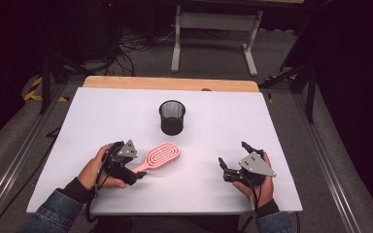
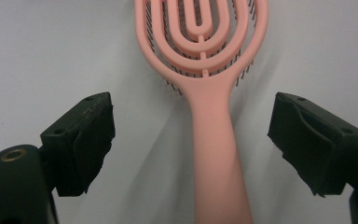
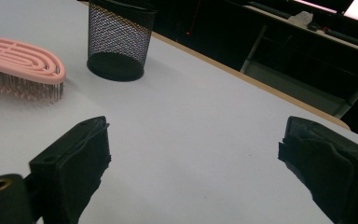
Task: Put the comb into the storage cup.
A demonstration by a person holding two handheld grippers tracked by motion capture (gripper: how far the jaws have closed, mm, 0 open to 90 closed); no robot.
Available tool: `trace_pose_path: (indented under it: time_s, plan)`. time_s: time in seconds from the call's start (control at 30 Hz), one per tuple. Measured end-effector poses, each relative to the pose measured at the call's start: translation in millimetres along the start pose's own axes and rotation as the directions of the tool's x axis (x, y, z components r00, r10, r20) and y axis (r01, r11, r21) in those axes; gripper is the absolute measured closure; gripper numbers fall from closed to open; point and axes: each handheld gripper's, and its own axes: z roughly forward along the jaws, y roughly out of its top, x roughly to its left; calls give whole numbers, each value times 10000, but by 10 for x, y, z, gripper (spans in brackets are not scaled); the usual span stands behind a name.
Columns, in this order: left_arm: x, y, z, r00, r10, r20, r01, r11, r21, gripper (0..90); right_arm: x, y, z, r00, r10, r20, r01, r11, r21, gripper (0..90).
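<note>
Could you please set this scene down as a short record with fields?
surface: white table
thing in hand: pink hairbrush, lying bristles down
left gripper: open, jaws either side of the brush handle, not closed on it
right gripper: open, holding nothing, over bare table
other thing: black mesh cup, upright, beyond the brush, apart from it
cup contents: nothing visible inside
</note>
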Motion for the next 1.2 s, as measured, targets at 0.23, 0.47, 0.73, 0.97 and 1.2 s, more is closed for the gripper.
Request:
trace_pose_path:
  time_s: [0.23,0.47,0.73,0.97,1.2]
  plan:
    - [7,48,67,9998,132,162,-137,9994,304,156,15,-1,12,10000,-40,-84,40,10000,55,83]
    - [9,67,103,9995,106,287,-124,9979,637,189,13,-2,13,10000,-12,-88,13,10000,89,83]
    - [22,124,123,9991,158,386,-196,9946,1024,300,19,-3,18,9999,-34,-156,35,9999,125,83]
    - [9,175,191,9980,138,612,-232,9876,1551,407,19,-5,21,9997,-53,-250,56,9999,139,83]
    - [-1,193,228,9973,141,715,-266,9839,1768,453,15,-8,21,9997,-38,-234,42,9999,152,83]
